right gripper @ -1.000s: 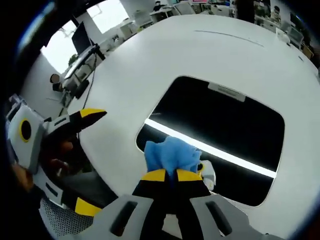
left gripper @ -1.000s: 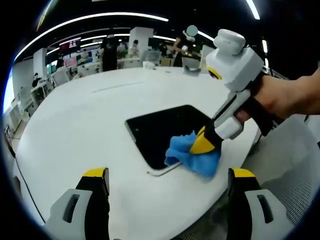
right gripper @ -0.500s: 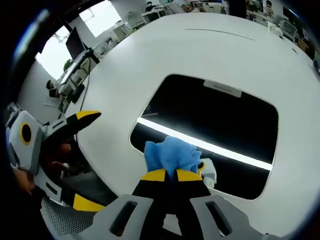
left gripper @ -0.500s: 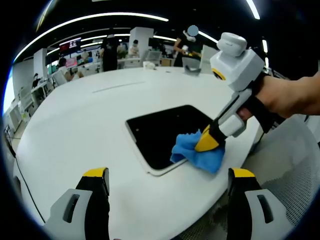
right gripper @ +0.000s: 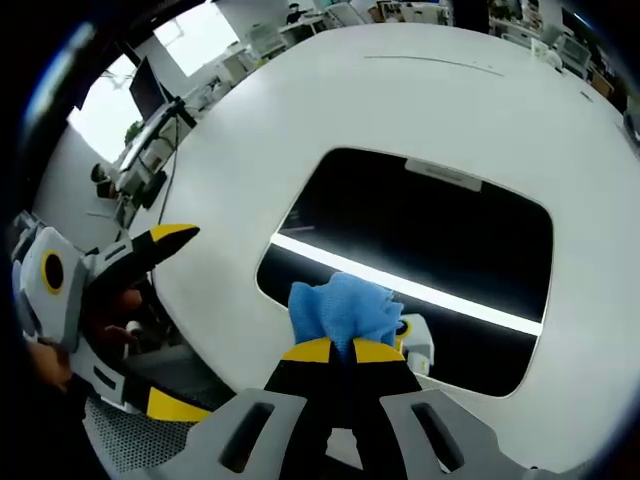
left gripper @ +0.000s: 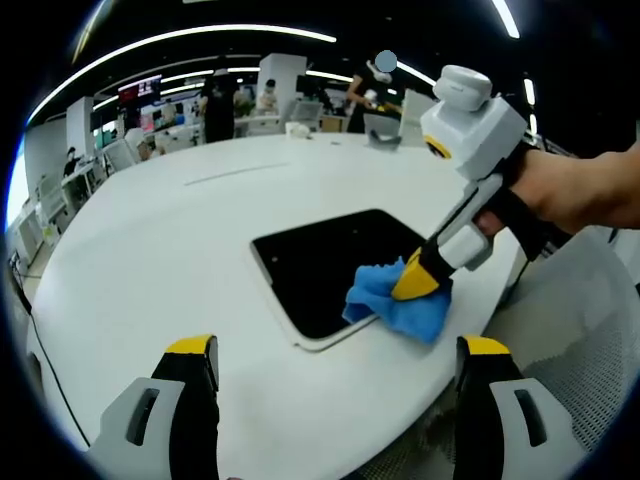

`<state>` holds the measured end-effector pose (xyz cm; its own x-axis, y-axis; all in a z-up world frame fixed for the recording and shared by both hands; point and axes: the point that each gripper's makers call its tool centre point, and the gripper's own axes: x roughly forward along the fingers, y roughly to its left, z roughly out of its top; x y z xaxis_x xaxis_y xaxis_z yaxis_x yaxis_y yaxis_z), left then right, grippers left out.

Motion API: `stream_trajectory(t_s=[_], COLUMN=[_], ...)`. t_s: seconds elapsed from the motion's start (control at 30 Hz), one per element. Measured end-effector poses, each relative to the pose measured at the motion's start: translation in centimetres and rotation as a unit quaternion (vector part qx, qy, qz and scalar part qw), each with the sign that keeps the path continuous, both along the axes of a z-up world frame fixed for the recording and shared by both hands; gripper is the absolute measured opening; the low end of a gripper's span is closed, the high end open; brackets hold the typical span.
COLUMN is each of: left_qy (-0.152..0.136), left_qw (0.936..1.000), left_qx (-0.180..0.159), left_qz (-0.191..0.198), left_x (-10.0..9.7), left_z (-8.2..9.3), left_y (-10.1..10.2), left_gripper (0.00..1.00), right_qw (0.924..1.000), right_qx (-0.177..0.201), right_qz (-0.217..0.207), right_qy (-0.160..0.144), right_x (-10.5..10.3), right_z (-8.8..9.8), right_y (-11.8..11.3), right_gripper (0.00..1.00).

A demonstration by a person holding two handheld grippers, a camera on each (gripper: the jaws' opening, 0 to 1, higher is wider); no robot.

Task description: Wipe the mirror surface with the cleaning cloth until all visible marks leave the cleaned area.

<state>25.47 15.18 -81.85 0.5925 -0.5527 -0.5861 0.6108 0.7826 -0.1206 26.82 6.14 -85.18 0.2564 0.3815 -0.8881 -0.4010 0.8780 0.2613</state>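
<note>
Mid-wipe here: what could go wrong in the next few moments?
1. The mirror lies close to the table edge and nothing holds it down; the left gripper hovers open, apart from it. A push could slide it toward the edge.
2. The right gripper, shut on the cloth, works one corner, and part of the cloth hangs off the mirror there, so the far side may go unwiped.

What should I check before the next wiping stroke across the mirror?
1. Right gripper shut on the blue cleaning cloth: ok.
2. Cloth touching the mirror at its near edge: ok.
3. Whole mirror lying on the white table: ok.
4. Left gripper open and clear of the stroke path: ok.
5. Marks remaining on the glass: cannot tell, reflections hide them.
</note>
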Motion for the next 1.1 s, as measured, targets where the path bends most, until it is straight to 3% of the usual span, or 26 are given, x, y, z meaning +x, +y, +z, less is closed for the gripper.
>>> stream_trajectory(t_s=[1.1], left_qy=[0.002], left_qw=[1.0], left_qx=[0.0], left_qz=[-0.001], left_x=[-0.1], left_z=[-0.1], left_y=[0.1], left_gripper=[0.99], right_qw=[0.9997], right_qx=[-0.01], right_qz=[-0.003], right_qy=[0.02], right_x=[2.2], right_z=[-0.2], right_y=[-0.1], right_gripper=[0.0])
